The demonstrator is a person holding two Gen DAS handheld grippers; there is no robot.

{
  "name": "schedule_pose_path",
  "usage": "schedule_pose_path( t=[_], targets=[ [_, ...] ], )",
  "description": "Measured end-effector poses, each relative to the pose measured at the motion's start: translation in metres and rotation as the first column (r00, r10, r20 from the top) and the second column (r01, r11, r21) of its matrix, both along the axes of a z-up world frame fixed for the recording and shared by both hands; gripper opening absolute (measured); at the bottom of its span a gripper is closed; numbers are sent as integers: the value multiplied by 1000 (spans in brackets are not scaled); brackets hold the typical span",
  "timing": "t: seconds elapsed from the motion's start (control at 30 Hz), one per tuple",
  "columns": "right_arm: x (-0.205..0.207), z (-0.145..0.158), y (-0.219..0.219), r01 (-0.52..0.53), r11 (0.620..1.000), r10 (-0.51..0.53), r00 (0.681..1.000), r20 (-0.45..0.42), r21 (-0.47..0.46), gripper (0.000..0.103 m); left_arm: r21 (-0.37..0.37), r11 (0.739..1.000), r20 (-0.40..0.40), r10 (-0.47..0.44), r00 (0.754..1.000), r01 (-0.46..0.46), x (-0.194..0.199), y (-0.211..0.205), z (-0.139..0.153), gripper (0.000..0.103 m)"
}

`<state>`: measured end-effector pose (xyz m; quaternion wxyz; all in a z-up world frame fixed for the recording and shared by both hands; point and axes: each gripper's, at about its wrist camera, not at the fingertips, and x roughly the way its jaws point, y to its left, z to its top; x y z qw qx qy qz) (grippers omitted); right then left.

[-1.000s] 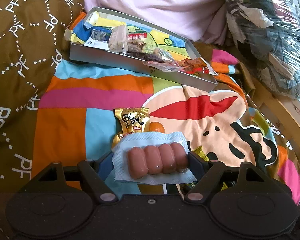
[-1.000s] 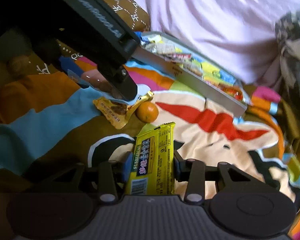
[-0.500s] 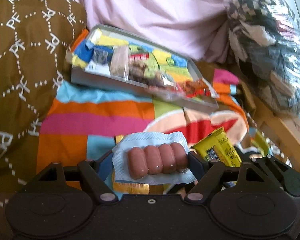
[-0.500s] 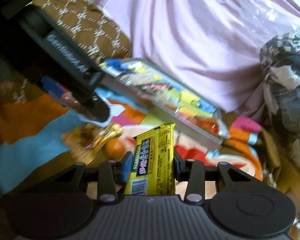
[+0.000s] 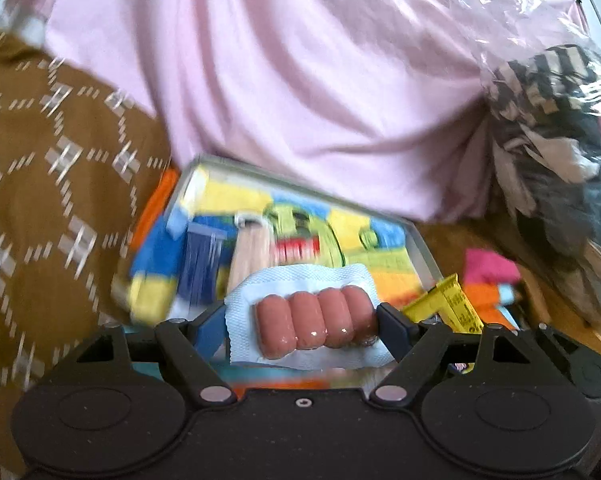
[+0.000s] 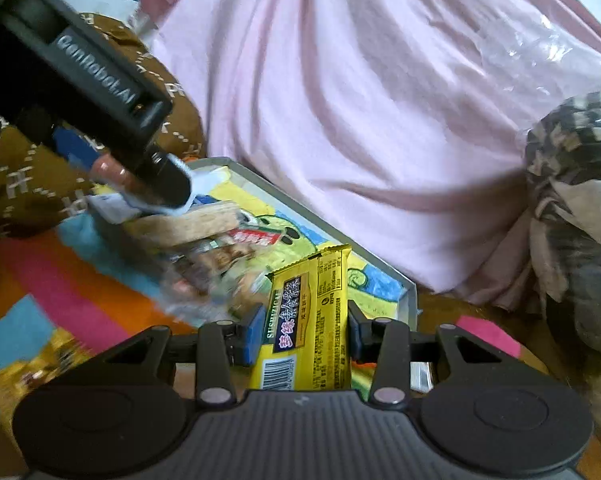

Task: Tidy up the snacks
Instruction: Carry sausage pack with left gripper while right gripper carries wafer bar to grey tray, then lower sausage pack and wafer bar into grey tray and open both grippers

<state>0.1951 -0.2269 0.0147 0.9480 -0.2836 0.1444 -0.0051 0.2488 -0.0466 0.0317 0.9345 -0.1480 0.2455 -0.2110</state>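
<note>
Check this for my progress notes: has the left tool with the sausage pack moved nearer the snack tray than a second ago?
Yes. The left tool and its sausage pack have come up to the tray; its near edge now hides behind the pack.

Sausage pack (image 5: 314, 322): pink-brown sausages on a pale blue backing. Snack packet (image 6: 306, 326): yellow with a dark label panel and a white barcode. Tray (image 6: 406, 300): grey rim, lining printed in yellow, blue and green. Far cloth (image 5: 300, 80): plain pink. Left cushion (image 5: 40, 168): brown with a white lattice pattern. Bedcover (image 6: 60, 300): orange, pink and light blue blocks.
</note>
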Motion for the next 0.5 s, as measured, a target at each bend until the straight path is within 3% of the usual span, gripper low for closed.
schedule_pose_path(
  t=[0.13,0.27,0.5],
  targets=[
    [39,7,-10,31,999,-31,999,-15,30,45,25,1000,15,9,1000,-9,36,-18,5,80],
    [73,11,-22,67,994,-64,997,-39,83,45,31,1000,-20,8,1000,-7,65,-31,0,80],
    [90,0,-37,96,983,-83,992,-90,153,46,82,997,-75,13,997,-7,84,-45,-14,80]
  ],
)
